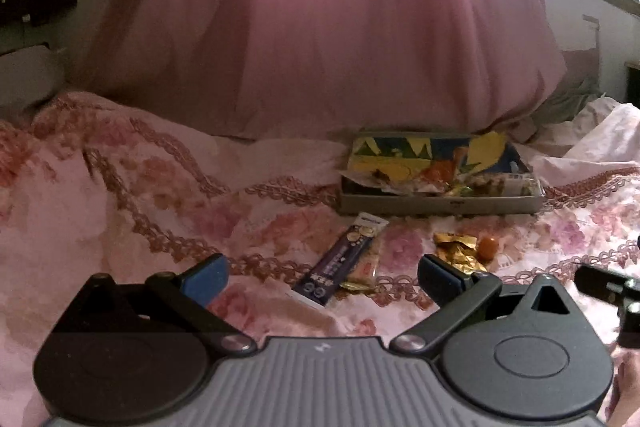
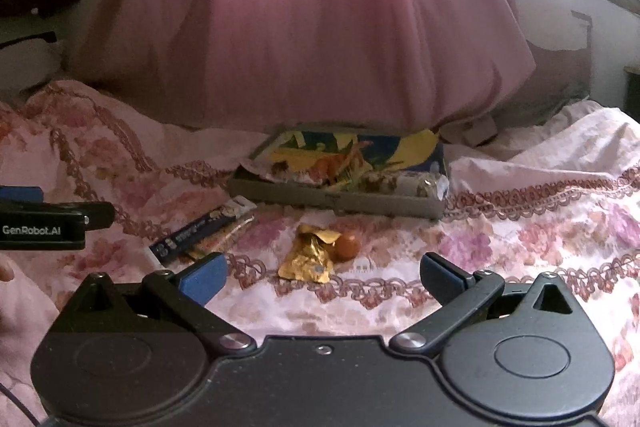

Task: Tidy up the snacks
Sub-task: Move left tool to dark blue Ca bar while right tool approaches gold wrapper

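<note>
Both grippers hang over a bed (image 1: 120,195) with a pink flowered cover, and both have their jaws spread wide with nothing between them. The left gripper (image 1: 322,277) faces a purple bar (image 1: 342,261) that lies just ahead of its jaws, slanting away toward a grey box (image 1: 440,205) farther on; a second thin packet peeks out from under the bar's right edge. The right gripper (image 2: 322,277) faces a gold wrapper (image 2: 310,255), crumpled and flat, straight ahead of its jaws, with a small orange ball (image 2: 347,247) touching the wrapper's right side. The box (image 2: 340,201) lies beyond both, already half full of wrappers and sticks.

The step in hand looks like picking up the loose snacks and dropping them into the box. To do it well, each gripper should probably come down with the jaws across the snack's narrow width — the bar taken across its short side, not along it. The cover is soft and creased, so pressing too deep could pinch cloth with the wrapper. The ball may roll when the wrapper lifts — better taken by itself.
</note>
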